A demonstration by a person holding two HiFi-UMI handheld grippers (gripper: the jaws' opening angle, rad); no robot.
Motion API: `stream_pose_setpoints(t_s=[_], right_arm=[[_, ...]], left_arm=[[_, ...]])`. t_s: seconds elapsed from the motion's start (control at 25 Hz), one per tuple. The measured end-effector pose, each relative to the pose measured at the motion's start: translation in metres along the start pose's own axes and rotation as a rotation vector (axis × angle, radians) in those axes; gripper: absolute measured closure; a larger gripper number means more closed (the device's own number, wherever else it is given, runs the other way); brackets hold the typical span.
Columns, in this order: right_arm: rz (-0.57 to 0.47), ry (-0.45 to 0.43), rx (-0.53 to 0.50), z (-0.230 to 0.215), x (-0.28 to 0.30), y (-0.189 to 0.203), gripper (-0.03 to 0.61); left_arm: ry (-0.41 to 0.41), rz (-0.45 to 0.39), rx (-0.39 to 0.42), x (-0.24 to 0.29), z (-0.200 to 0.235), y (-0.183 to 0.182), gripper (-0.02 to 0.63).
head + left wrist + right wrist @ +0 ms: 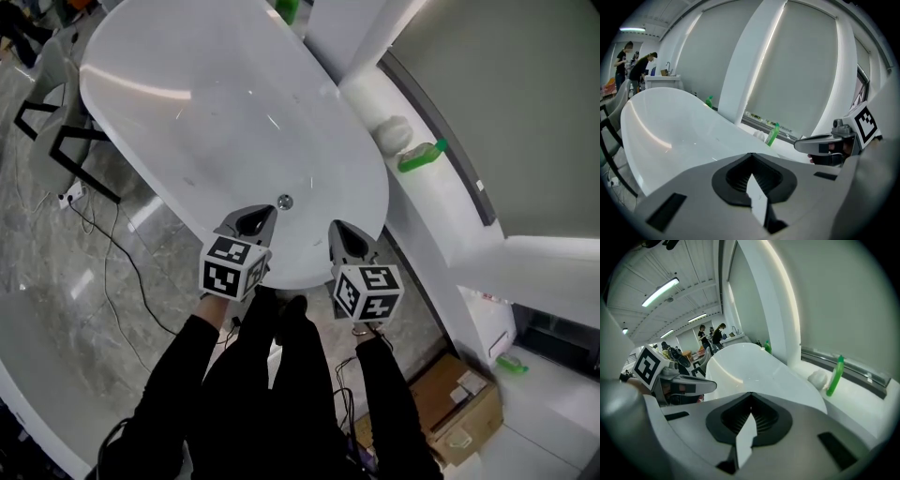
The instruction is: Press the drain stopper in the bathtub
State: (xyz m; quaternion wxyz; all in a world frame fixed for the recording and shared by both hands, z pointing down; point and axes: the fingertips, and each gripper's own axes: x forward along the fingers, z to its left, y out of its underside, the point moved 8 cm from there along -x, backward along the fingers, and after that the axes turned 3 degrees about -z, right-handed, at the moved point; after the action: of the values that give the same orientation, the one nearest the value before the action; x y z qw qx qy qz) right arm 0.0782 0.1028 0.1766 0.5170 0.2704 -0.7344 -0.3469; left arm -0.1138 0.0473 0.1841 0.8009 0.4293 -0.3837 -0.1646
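A white oval bathtub (187, 103) fills the upper left of the head view. Its round chrome drain stopper (284, 201) sits on the tub floor near the near end. My left gripper (263, 216) hangs just left of and below the stopper, jaws shut, holding nothing. My right gripper (338, 230) is to the stopper's right, over the near rim, also shut and empty. In the left gripper view, the left gripper (750, 156) points along the bathtub (679, 131). The right gripper (750, 395) likewise faces the bathtub (750, 366). The stopper is hidden in both gripper views.
A green bottle (420, 156) and a white ball-like thing (392, 131) rest on the white ledge (441, 202) to the tub's right. A black chair frame (66, 141) and cables (122, 253) lie on the marble floor at left. A cardboard box (459, 403) sits at lower right.
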Motion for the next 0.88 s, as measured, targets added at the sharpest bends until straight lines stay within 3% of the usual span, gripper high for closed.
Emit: stream_pose_setpoints(t_s=[0.48, 0.88], right_arm=[[0.092, -0.019, -0.002, -0.035, 0.072, 0.037, 0.577], [0.171, -0.013, 0.035, -0.072, 0.144, 0.086, 0.577]], left_arm=[[0.023, 0.117, 0.010, 0.083, 0.028, 0.047, 0.606], [-0.038, 0.195, -0.073, 0.152, 0.062, 0.108, 0.606]])
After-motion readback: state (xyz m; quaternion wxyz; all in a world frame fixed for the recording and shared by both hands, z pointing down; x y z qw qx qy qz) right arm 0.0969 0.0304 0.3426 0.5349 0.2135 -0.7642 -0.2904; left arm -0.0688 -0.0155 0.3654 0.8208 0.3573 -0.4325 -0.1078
